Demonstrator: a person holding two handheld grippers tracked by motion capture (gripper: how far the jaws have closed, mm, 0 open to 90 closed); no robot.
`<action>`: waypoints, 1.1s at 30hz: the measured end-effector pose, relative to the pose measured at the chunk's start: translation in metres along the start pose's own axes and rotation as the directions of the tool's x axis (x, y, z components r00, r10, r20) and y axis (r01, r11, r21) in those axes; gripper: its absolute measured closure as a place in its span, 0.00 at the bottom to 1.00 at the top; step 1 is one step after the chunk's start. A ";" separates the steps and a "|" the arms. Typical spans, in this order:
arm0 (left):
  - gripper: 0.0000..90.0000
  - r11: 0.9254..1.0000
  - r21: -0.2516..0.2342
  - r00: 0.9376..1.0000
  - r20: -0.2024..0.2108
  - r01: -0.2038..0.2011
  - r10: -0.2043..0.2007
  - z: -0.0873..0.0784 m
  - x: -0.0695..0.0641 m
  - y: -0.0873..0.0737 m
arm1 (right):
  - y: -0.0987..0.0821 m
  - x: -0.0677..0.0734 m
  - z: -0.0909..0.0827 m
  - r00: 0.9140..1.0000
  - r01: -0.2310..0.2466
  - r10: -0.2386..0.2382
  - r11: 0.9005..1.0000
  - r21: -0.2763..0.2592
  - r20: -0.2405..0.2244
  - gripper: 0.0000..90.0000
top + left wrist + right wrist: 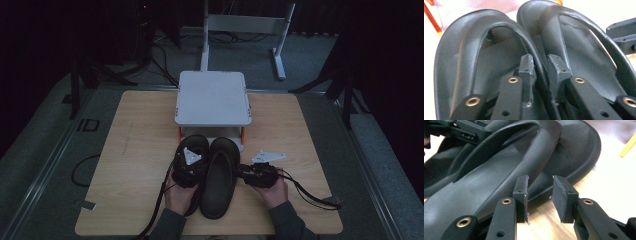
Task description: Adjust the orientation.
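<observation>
Two black flip-flops lie side by side, toes away from me, on the wooden table (135,150). In the left gripper view the left flip-flop (471,57) and the right flip-flop (586,52) are seen from close up. My left gripper (541,66) is shut on the inner arm of the left flip-flop's strap (509,23). From above, that left gripper (194,160) sits over the left flip-flop (195,144). My right gripper (240,173) reaches in from the right side of the right flip-flop (218,182). In its own view the right gripper (540,191) stands open, with the outer edge of the flip-flop (499,177) in the gap.
A white raised platform (212,97) on orange legs stands just beyond the flip-flops' toes. Cables trail from both grippers across the table's near edge. A metal frame (245,25) stands on the floor behind the table.
</observation>
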State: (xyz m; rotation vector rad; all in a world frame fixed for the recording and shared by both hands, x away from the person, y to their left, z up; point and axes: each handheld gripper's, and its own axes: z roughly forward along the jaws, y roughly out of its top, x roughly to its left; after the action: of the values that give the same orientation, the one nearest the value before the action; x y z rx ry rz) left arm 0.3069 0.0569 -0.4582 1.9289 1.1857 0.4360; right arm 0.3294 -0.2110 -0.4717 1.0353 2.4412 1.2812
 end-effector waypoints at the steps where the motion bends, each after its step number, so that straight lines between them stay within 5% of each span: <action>1: 0.74 1.000 -0.018 1.000 0.009 0.012 -0.012 -0.003 0.001 0.000 | 0.000 0.000 0.000 1.000 0.001 -0.001 1.000 -0.003 -0.007 0.72; 9: 0.51 0.997 -0.070 0.999 -0.013 -0.030 0.029 -0.019 -0.010 -0.006 | 0.000 0.001 -0.002 1.000 0.005 -0.005 1.000 -0.004 -0.011 0.71; 14: 0.39 0.997 -0.037 0.994 -0.087 -0.068 0.064 -0.010 -0.025 -0.015 | -0.001 0.002 -0.002 1.000 0.005 -0.005 1.000 -0.007 -0.010 0.69; 17: 0.34 0.999 -0.011 0.993 -0.110 -0.053 0.051 -0.001 -0.031 -0.017 | -0.002 0.001 -0.003 1.000 0.001 -0.001 1.000 -0.008 -0.013 0.68; 24: 0.37 0.998 0.046 0.989 -0.138 -0.049 0.055 0.013 -0.037 -0.022 | -0.003 0.002 -0.004 1.000 0.008 -0.008 1.000 -0.005 -0.015 0.66; 33: 0.52 0.997 0.038 0.981 -0.182 -0.066 0.072 0.014 -0.042 -0.022 | -0.003 0.002 -0.004 1.000 0.009 -0.009 1.000 -0.007 -0.014 0.64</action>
State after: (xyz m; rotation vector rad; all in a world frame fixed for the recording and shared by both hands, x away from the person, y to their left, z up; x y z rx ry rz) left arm 0.2822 0.0193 -0.4787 1.9957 1.2517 0.6471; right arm 0.3241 -0.2133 -0.4713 1.0161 2.4468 1.2973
